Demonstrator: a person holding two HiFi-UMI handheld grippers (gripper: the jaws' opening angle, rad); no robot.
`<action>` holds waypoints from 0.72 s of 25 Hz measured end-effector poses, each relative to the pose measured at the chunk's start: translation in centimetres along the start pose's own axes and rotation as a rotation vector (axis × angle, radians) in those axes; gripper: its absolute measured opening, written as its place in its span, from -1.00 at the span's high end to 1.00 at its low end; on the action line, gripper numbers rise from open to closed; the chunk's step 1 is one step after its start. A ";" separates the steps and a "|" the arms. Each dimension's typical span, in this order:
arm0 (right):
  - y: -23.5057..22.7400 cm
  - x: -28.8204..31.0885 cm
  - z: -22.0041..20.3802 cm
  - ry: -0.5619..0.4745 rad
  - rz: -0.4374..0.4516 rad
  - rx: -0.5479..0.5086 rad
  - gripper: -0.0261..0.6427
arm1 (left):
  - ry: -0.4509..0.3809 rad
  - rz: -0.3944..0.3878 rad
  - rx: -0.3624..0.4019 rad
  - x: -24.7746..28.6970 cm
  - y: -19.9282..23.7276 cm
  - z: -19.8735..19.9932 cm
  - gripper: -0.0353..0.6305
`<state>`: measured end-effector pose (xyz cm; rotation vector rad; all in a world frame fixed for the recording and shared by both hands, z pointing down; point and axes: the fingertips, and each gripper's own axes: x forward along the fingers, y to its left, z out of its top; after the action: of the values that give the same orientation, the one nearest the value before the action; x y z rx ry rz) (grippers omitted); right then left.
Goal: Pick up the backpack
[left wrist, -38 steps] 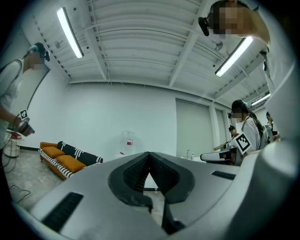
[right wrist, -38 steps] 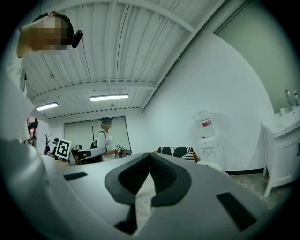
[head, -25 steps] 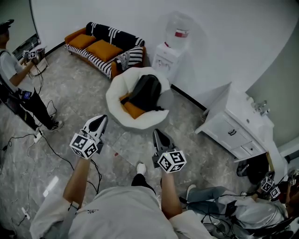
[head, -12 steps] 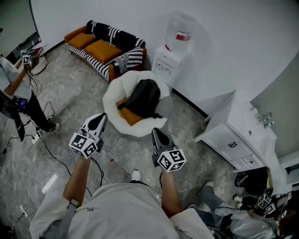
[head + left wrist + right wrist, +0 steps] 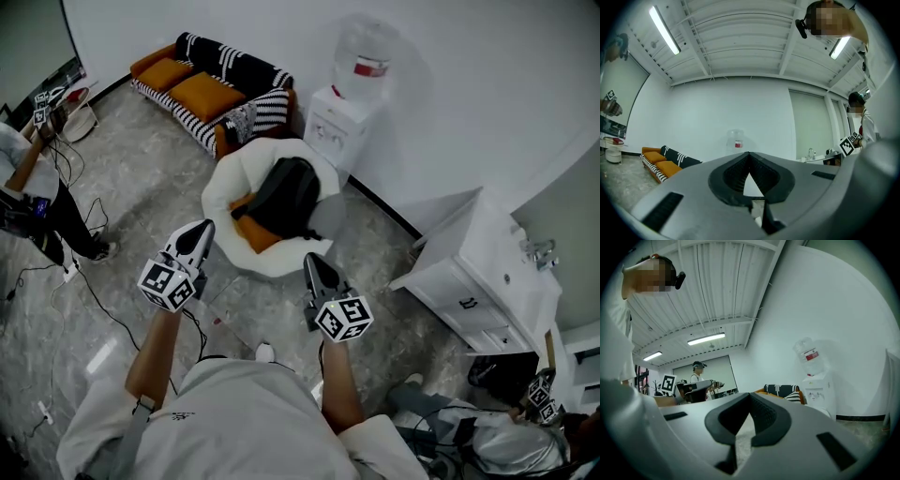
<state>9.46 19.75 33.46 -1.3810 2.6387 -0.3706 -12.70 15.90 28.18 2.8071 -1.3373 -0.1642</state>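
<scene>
The black backpack point(image 5: 284, 195) lies in the round white chair point(image 5: 225, 183) against an orange cushion point(image 5: 255, 234), apart from the left gripper point(image 5: 202, 228) and the right gripper point(image 5: 311, 260), both clenched with nothing between their jaws.

Counts in the scene: one backpack point(image 5: 284, 190); one round white chair point(image 5: 227, 178); one striped sofa point(image 5: 234, 67), far left; one water dispenser point(image 5: 352, 108); one white cabinet point(image 5: 492, 258), right — two grippers: left gripper point(image 5: 201, 230), right gripper point(image 5: 312, 261).
</scene>
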 end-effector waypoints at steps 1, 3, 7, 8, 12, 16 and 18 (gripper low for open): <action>-0.6 0.0 0.0 0.003 0.001 0.003 0.90 | 0.004 0.001 0.002 0.4 -0.2 0.0 0.89; -1.3 0.2 -0.3 0.011 0.004 0.011 0.90 | 0.011 0.008 0.003 1.0 -0.2 -0.1 0.89; -2.5 0.5 -0.4 0.017 0.006 0.031 0.90 | 0.027 0.019 0.001 2.2 -0.1 -0.6 0.89; -2.6 0.5 -0.5 0.018 0.006 0.034 0.90 | 0.034 0.018 0.001 2.3 -0.2 -0.8 0.89; -2.9 0.4 -0.7 0.017 0.003 0.041 0.90 | 0.049 0.014 -0.001 2.5 -0.2 -1.5 0.89; -4.3 1.6 0.2 0.018 -0.003 0.067 0.90 | 0.061 0.003 -0.004 5.1 0.2 -1.0 0.89; -5.1 2.0 0.2 0.024 -0.013 0.069 0.90 | 0.066 -0.007 -0.003 6.3 0.3 -1.1 0.89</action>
<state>12.39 15.34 34.68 -1.3813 2.6110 -0.4789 -8.86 10.82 28.82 2.7887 -1.3124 -0.0736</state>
